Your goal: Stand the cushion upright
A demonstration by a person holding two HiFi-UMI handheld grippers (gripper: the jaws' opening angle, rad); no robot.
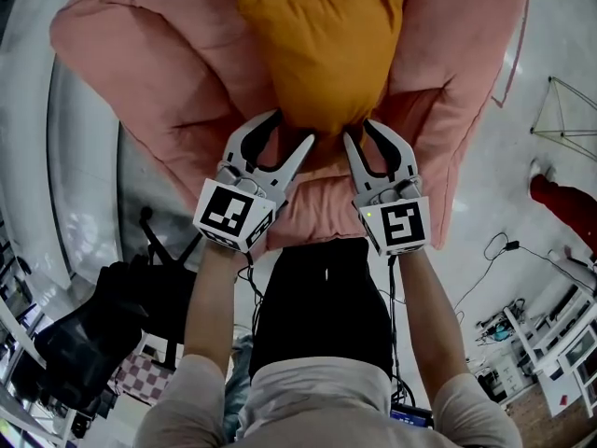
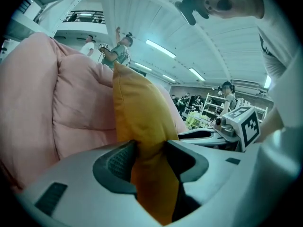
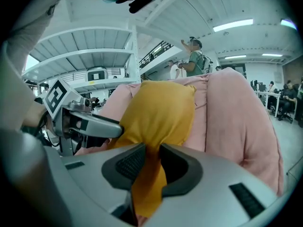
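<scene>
Orange cushion (image 1: 322, 54) sat at 12 o'clock on the pink sofa (image 1: 131, 54), left gripper (image 1: 295, 131) and right gripper (image 1: 360, 134) each pinching a bottom corner, and it looked light and floppy, so corners seemed the right grab.

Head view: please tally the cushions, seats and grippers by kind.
Mustard-yellow fabric cushion: 1
Pink padded armchair: 1
Grey two-jaw grippers: 2 (left gripper, right gripper, each pinching the cushion's near edge)
Total: 4
</scene>
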